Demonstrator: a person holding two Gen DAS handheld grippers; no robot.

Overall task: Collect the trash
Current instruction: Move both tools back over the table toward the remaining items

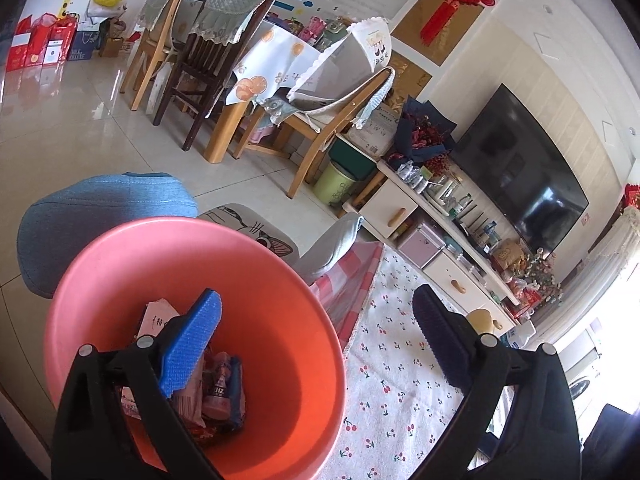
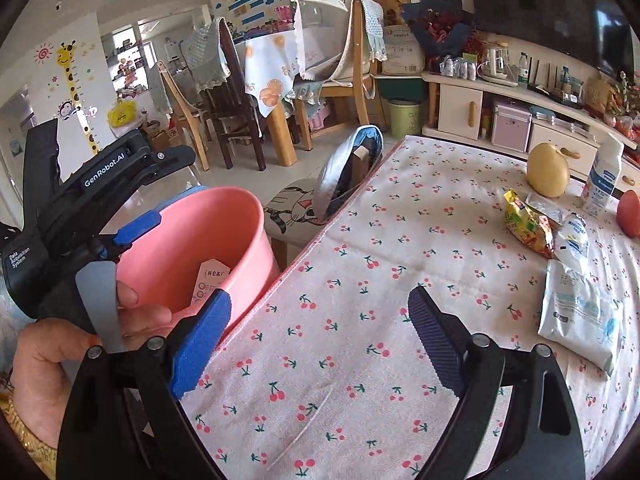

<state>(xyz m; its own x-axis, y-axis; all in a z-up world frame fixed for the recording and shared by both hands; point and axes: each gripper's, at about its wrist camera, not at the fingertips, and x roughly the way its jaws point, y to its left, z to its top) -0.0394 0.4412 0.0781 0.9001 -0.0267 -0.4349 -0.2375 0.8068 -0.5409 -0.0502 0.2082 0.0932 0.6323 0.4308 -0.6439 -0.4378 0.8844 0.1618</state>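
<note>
Bucket (image 1: 192, 272) sits off the table's left edge, wrappers (image 1: 216, 392) already inside. Your left gripper (image 1: 316, 344) hangs over it, jaws spread, nothing between them. Right gripper (image 2: 320, 344) is spread and empty too, above the tablecloth (image 2: 360, 240). Swing right to the packets (image 2: 560, 264) near the far right edge; take one at a time.

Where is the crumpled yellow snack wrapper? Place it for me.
In the right wrist view, the crumpled yellow snack wrapper lies at the right on the cherry-print tablecloth, just in front of the round yellow fruit and left of a white pouch.
</note>
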